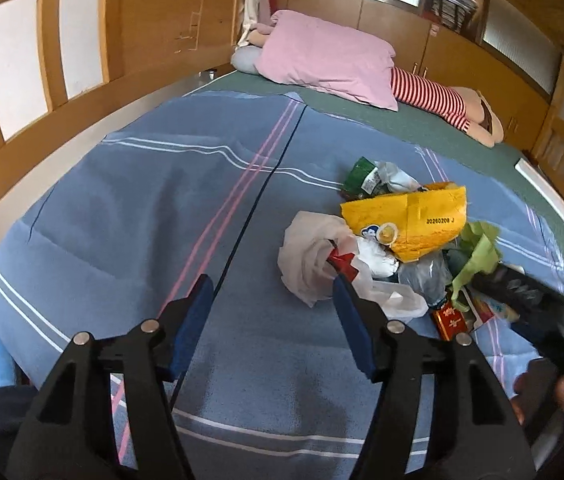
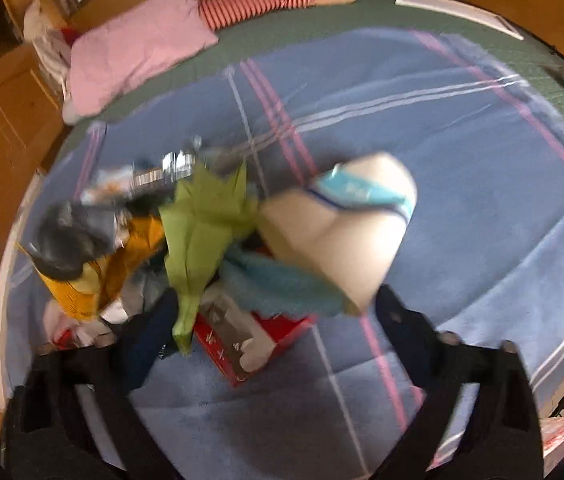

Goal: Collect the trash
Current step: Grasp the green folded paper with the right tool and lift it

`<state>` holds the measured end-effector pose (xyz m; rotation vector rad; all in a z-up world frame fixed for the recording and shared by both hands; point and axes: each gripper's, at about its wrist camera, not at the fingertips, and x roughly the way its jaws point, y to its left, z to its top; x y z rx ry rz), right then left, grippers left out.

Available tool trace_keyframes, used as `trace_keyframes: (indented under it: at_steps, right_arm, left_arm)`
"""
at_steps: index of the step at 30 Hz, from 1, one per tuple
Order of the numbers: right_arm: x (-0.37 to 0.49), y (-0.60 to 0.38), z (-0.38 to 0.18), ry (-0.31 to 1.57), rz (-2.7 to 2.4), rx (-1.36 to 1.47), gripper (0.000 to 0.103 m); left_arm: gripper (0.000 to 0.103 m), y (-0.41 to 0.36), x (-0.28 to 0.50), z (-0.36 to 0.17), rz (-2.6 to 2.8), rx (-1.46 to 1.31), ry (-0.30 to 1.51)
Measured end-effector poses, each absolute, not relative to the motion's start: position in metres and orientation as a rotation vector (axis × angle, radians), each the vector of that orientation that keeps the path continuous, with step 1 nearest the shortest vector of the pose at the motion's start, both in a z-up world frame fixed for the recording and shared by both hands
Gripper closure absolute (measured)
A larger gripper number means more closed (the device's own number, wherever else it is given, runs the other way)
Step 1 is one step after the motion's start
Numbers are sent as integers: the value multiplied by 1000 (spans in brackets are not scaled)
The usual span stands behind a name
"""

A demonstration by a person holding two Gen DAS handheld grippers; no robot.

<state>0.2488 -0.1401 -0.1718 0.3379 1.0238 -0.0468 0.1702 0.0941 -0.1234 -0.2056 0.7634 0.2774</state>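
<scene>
Blue blanket (image 1: pixel 129 208) bears trash pile (image 1: pixel 398 248) just beyond left hand-held gripper (image 1: pixel 269 304).

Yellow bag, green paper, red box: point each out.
yellow bag (image 1: pixel 422 216), left wrist view, its printed front.
green paper (image 2: pixel 201 220), right wrist view, middle of the crumpled sheet.
red box (image 2: pixel 282 330), right wrist view, its red side.

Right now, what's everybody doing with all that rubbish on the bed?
A person holds a gripper in each hand, tidying a heap of trash on the blue blanket. The left gripper hangs open beside a white plastic bag, holding nothing. The right gripper, blurred, is at the pile by the green paper and red box, jaws open. Nothing is picked up yet.
</scene>
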Motion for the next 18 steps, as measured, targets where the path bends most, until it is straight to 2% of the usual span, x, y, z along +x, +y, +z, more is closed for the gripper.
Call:
trace_keyframes:
  at_steps: [2, 3, 5, 10, 18]
  right_arm:
    - [248, -132, -179, 1067, 7, 338, 58]
    - [246, -129, -181, 1076, 32, 340, 62]
    - [239, -124, -177, 1068, 73, 320, 87]
    - [217, -124, -159, 1040, 154, 278, 102]
    - [177, -144, -123, 951, 194, 270, 102]
  left_arm:
    - [38, 93, 171, -123, 277, -200, 767]
    - [38, 93, 171, -124, 278, -200, 770]
    - [38, 95, 170, -124, 284, -205, 773]
    - [38, 112, 168, -125, 329, -285, 779]
    - [39, 133, 165, -134, 370, -404, 810]
